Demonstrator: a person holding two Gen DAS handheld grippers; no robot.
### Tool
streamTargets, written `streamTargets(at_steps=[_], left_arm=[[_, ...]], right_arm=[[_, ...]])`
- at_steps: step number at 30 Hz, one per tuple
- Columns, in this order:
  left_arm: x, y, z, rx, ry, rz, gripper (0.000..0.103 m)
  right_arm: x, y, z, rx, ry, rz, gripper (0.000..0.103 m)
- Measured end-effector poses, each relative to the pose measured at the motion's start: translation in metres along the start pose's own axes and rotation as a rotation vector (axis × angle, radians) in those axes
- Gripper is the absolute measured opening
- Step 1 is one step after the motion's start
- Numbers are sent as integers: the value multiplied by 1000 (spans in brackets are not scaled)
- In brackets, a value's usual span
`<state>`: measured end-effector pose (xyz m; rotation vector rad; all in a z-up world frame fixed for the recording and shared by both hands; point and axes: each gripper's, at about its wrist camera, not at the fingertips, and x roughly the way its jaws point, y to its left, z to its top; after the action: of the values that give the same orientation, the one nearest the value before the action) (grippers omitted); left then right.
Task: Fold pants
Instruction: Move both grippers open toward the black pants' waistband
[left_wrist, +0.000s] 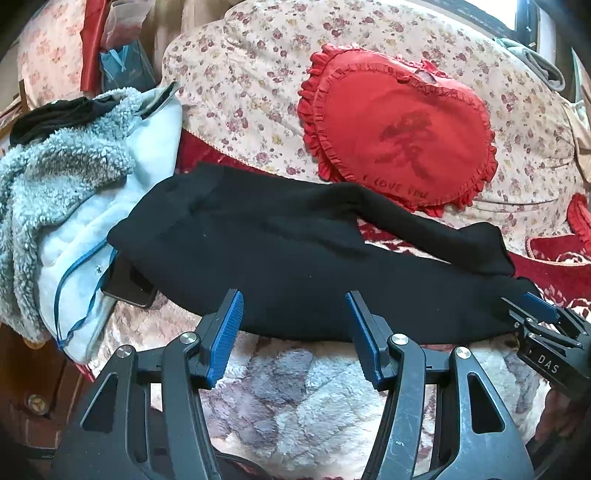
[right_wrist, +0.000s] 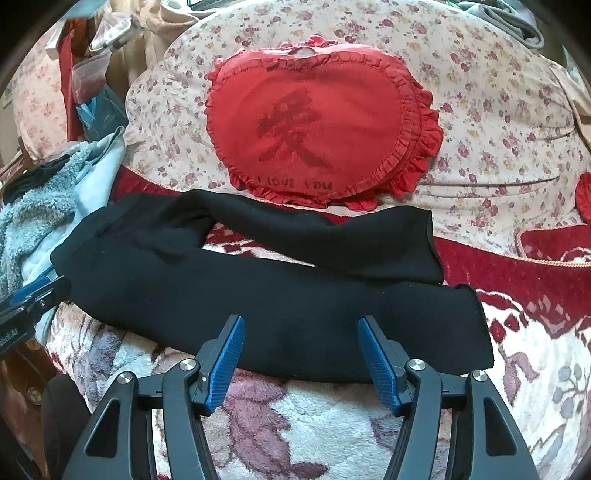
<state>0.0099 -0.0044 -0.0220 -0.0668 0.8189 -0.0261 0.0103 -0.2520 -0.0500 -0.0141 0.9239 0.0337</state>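
Black pants (left_wrist: 295, 258) lie flat across the bed blanket, waist at the left and legs running right. The legs are splayed: the far leg (right_wrist: 332, 236) angles away and the near leg (right_wrist: 332, 325) lies along the front. My left gripper (left_wrist: 293, 299) hovers open over the near edge of the pants with nothing between its pads. In the right wrist view it shows as the left gripper (right_wrist: 40, 291) beside the waist end. My right gripper (right_wrist: 301, 321) is open above the near leg, pads apart and empty. The left wrist view has the right gripper (left_wrist: 535, 310) by that leg's hem.
A red heart cushion (left_wrist: 399, 129) rests on a floral quilt (left_wrist: 240, 74) behind the pants. A grey fleece and pale blue garment (left_wrist: 74, 192) are piled at the left, with a dark flat object (left_wrist: 129, 288) under the waist. A fluffy patterned blanket (left_wrist: 295, 398) covers the bed.
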Motion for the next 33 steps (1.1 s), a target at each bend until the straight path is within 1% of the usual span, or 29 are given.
streamTargets(at_steps=[14,22,33], left_arm=[[17,12,0,-27,34,24,57],[22,14,-1,-41,51,21,57],[23,16,-3,-41,54,19,57]], right_arm=[[15,-3,-1,19,34,6,62],[19,-3,-2,18,47,5,62],[20,-1,-3,18,50,4,62]])
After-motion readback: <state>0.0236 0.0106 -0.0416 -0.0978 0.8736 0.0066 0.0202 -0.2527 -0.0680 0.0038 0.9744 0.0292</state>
